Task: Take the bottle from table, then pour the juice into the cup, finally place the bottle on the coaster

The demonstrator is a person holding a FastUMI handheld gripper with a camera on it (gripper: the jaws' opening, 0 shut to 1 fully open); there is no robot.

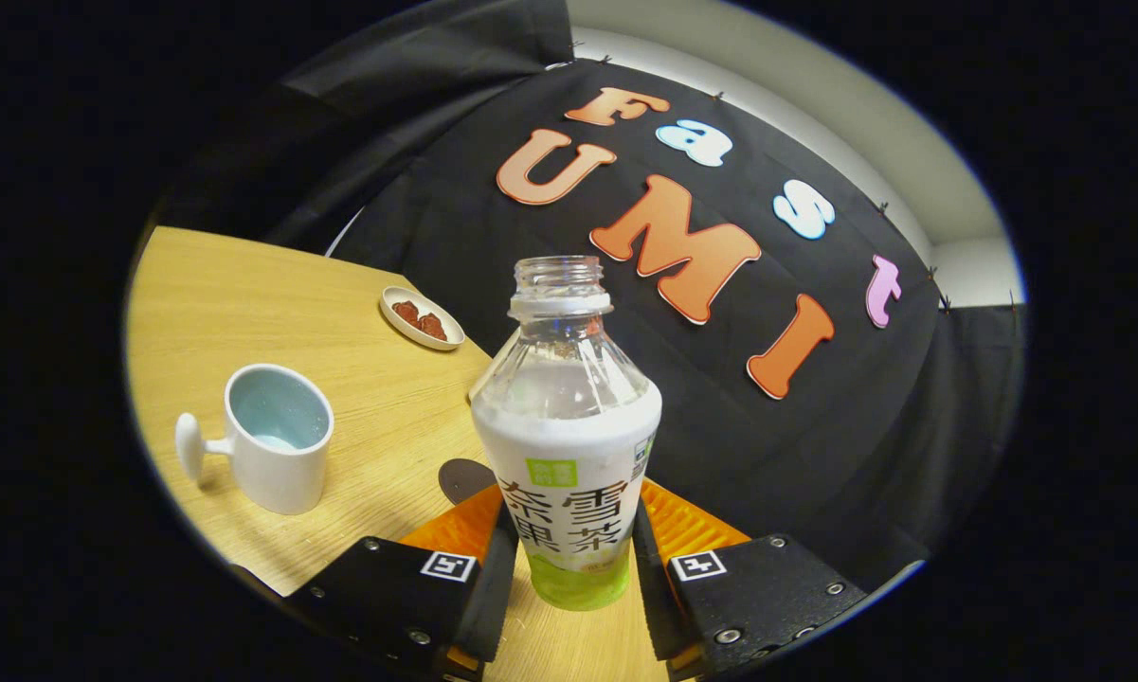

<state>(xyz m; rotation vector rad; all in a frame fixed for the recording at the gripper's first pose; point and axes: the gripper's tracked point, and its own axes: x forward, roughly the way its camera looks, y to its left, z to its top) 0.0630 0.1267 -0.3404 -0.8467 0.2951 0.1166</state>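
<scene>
The uncapped clear plastic bottle with a white-and-green label (567,445) is sitting clamped between both fingers of the gripper (569,559), apparently lifted and tilting, so pouring into the white handled cup (275,438) nearby and placing on the dark round coaster (462,478) are judged outstanding.
</scene>
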